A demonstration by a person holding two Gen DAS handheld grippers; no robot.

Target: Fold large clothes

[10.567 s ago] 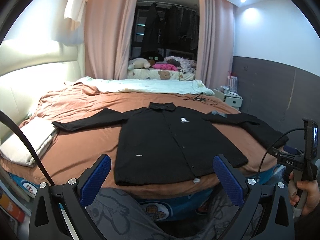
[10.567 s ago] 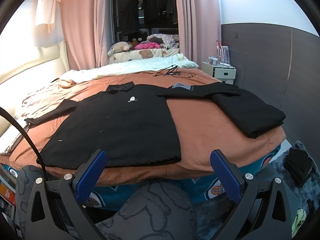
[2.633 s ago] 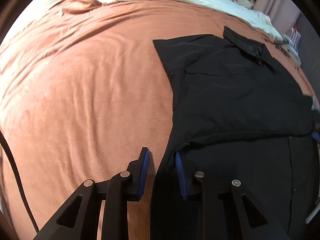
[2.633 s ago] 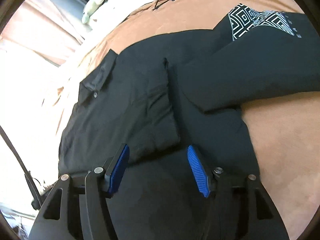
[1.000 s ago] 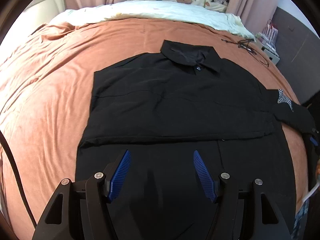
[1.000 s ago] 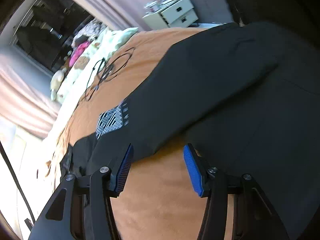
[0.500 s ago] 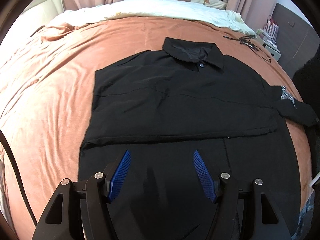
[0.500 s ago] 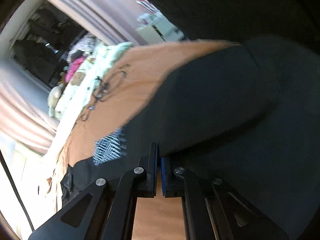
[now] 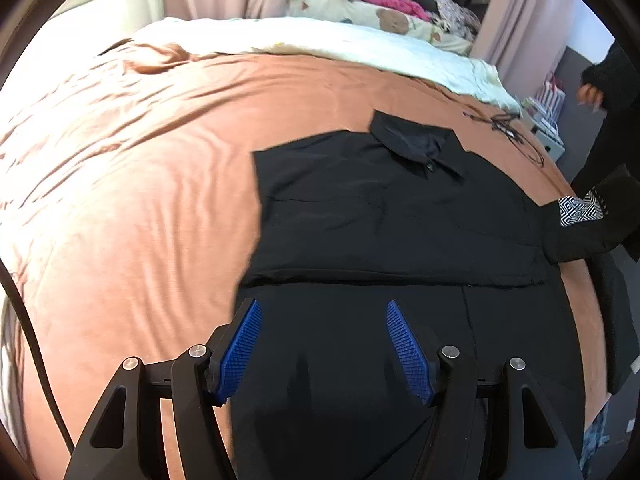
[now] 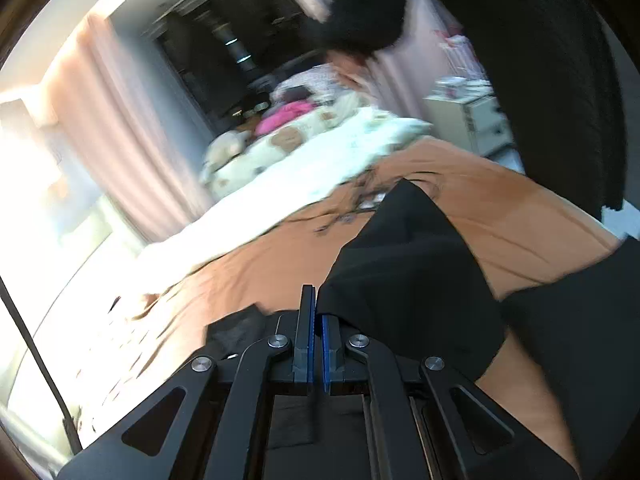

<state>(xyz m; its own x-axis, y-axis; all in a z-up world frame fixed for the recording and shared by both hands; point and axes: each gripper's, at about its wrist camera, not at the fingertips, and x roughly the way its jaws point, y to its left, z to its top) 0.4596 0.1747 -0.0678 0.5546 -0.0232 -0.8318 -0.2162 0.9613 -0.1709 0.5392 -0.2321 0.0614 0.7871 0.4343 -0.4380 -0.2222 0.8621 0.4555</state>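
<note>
A black button shirt (image 9: 400,216) lies flat on the orange-brown bed (image 9: 140,200), collar (image 9: 416,140) at the far end, and one sleeve is folded across its chest. My left gripper (image 9: 322,308) hovers open over the shirt's lower half with nothing between its blue pads. The other sleeve, with a white patterned patch (image 9: 580,208), rises off the bed at the right edge. In the right wrist view, my right gripper (image 10: 316,292) is shut on this black sleeve (image 10: 408,280), which drapes to the right above the bed (image 10: 520,220).
A white duvet (image 9: 320,40) and plush toys lie at the far end of the bed. Black cables (image 9: 508,124) lie near the far right corner, and a white nightstand (image 10: 476,120) stands beyond. A person in black (image 10: 540,60) leans in at the right. Another black garment (image 9: 616,320) lies at the right edge.
My right gripper has shut on the sleeve, then lifted it off the bed while rolling. My left gripper has stayed open and drifted sideways, so the shirt sits further right in its view.
</note>
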